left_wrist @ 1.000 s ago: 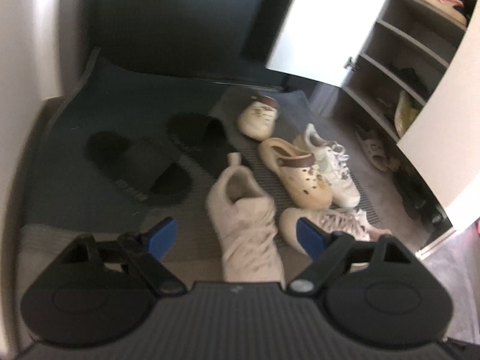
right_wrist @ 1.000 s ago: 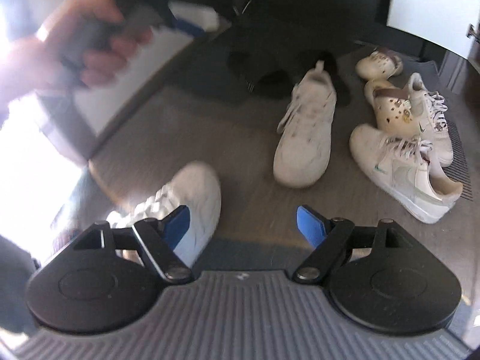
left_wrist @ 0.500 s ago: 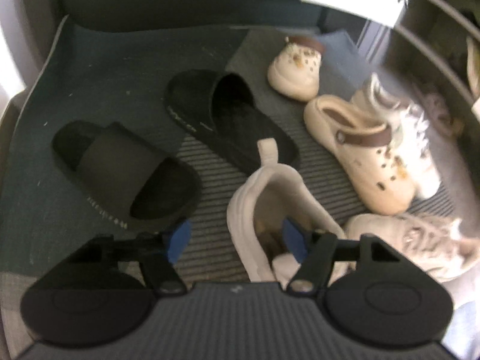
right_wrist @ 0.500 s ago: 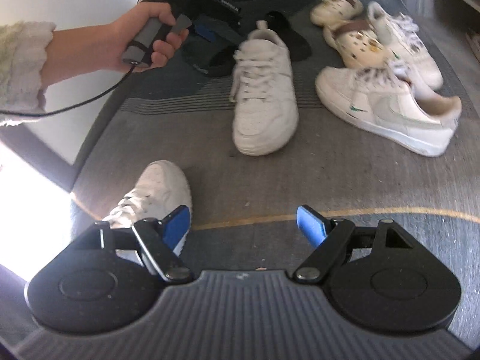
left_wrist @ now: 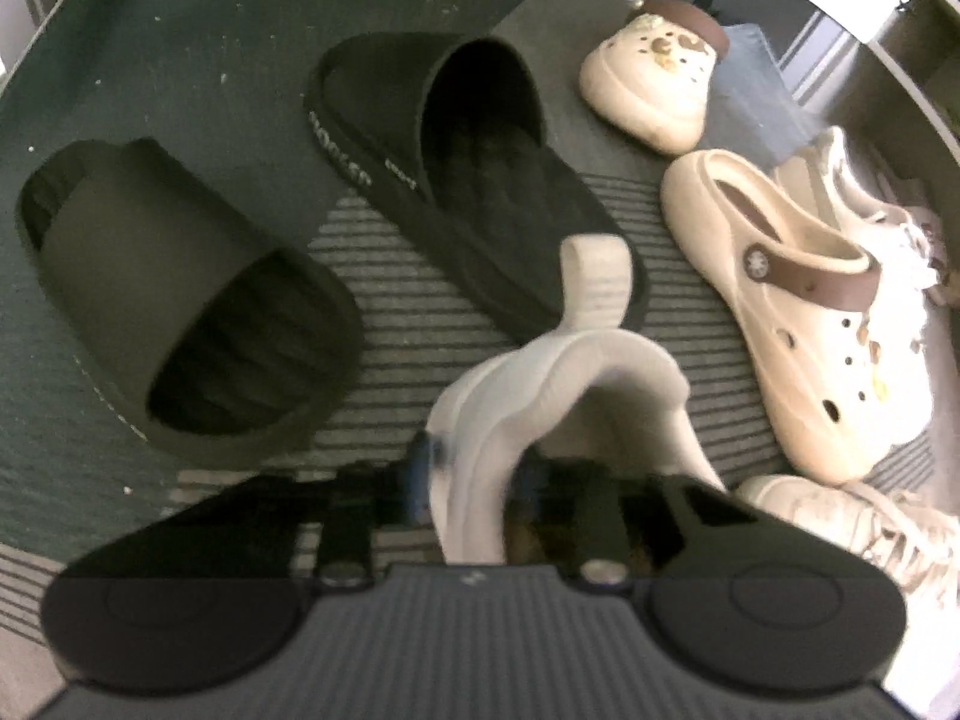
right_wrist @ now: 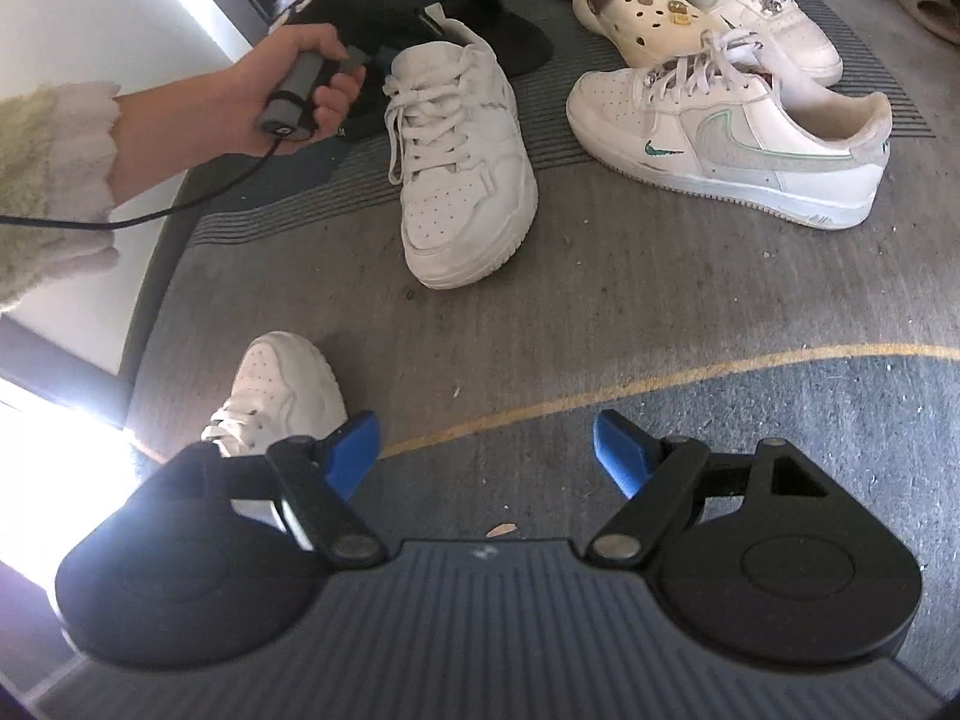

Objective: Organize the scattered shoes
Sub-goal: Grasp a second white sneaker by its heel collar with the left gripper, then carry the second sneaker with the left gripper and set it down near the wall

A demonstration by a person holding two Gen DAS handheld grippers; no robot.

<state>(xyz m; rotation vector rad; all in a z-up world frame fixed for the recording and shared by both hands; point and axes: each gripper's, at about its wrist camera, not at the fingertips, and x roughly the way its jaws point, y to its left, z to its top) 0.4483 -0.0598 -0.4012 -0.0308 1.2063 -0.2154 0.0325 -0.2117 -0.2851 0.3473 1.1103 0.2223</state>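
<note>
Left gripper (left_wrist: pixel 474 480) pointing steeply down, jaws closing on the collar wall of the white sneaker (right_wrist: pixel 459 162): 1 finger outside, 1 inside the shoe opening, wall between them. Pads look in contact with the wall, though the near frame is blurred there. Left hand (right_wrist: pixel 300 84) on the handle, fuzzy cream sleeve (right_wrist: pixel 48 180) behind it.

Right gripper (right_wrist: pixel 486 450) jaws spread wide, nothing between them, hovering over bare mat (right_wrist: pixel 660 300).

Sneaker sits mid-mat, toe toward the near edge, heel touching a black slide (left_wrist: pixel 468 180). 2nd black slide (left_wrist: pixel 180 300) further left on the dark green part of the mat. Matching white sneaker (right_wrist: pixel 276 396) at the near-left edge, partly behind the right gripper's left finger. Right side of mat: 2 cream clogs (right_wrist: pixel 636 6), 2 white sneakers with grey-green swoosh (right_wrist: pixel 732 150), tightly clustered, some touching.
</note>
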